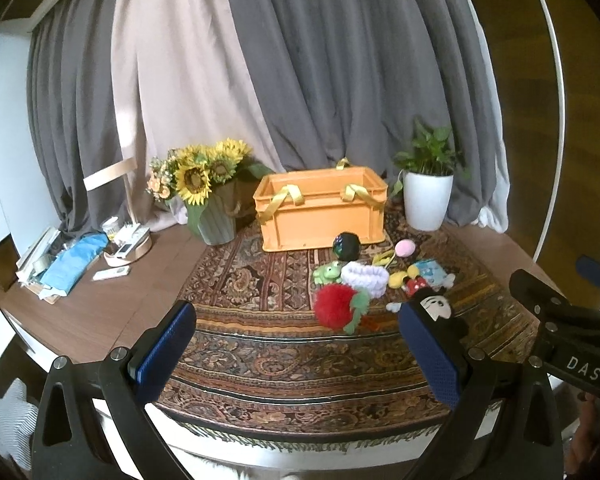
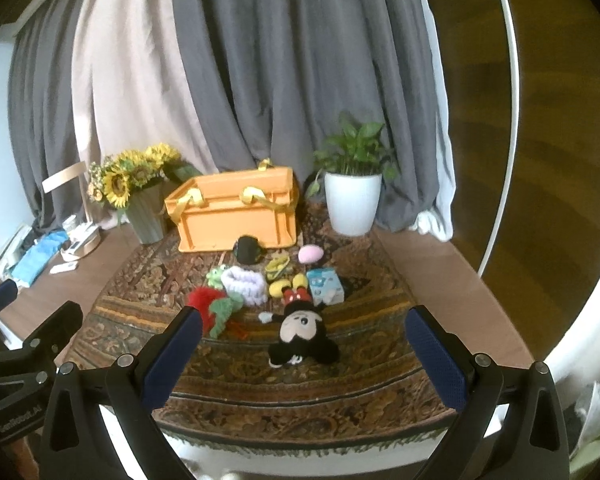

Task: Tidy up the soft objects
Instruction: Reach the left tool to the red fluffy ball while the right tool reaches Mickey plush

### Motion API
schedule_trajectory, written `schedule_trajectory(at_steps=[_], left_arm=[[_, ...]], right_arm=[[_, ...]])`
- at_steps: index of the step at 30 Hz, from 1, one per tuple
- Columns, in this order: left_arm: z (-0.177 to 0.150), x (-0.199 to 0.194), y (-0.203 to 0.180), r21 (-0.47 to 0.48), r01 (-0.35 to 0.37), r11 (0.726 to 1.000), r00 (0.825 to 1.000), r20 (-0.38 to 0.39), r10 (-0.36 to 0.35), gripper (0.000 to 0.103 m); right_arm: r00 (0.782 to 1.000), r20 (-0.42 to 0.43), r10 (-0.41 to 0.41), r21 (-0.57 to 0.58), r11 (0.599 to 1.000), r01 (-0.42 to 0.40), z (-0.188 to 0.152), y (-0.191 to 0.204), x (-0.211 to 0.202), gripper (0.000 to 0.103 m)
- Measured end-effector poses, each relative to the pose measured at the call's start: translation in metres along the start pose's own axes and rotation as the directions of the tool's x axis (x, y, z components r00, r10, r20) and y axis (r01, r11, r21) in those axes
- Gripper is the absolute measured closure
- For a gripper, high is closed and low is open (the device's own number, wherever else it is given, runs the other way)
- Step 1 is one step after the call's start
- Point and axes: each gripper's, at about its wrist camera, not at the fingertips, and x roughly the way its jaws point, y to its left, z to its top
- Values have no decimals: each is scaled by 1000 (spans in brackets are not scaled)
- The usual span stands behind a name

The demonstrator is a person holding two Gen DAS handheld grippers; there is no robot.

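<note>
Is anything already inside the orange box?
Cannot tell: the orange box is seen from the side in both views, so its floor is hidden, while the soft toys such as the mouse doll lie on the rug.

the right gripper (image 2: 304, 344) hangs above the near edge of a patterned rug (image 2: 364, 384), its blue-padded fingers spread wide with nothing between them; just beyond lies a mouse plush (image 2: 300, 332) on its back; behind it sit a red fuzzy toy (image 2: 204, 304), a green frog (image 2: 217, 275), a white knitted band (image 2: 246, 284), a blue pouch (image 2: 325, 285), a pink egg shape (image 2: 310, 254) and a dark ball (image 2: 248, 250); an orange crate (image 2: 236, 216) stands behind them, between sunflowers (image 2: 132, 176) and a potted plant (image 2: 352, 200); the left gripper (image 2: 16, 344) shows at the left edge.
</note>
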Motion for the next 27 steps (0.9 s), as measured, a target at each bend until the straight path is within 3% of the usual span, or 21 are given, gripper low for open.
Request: schedule_trajectory(at_steps=[14, 27], left_arm=[[0, 95, -1, 58, 147, 987, 987, -79, -143, 0], [-17, 190, -8, 113, 298, 948, 942, -196, -273, 5]], right_arm=[[986, -161, -32, 56, 998, 42, -6, 5, 91, 1], [961, -249, -120, 35, 990, 133, -23, 17, 162, 1]])
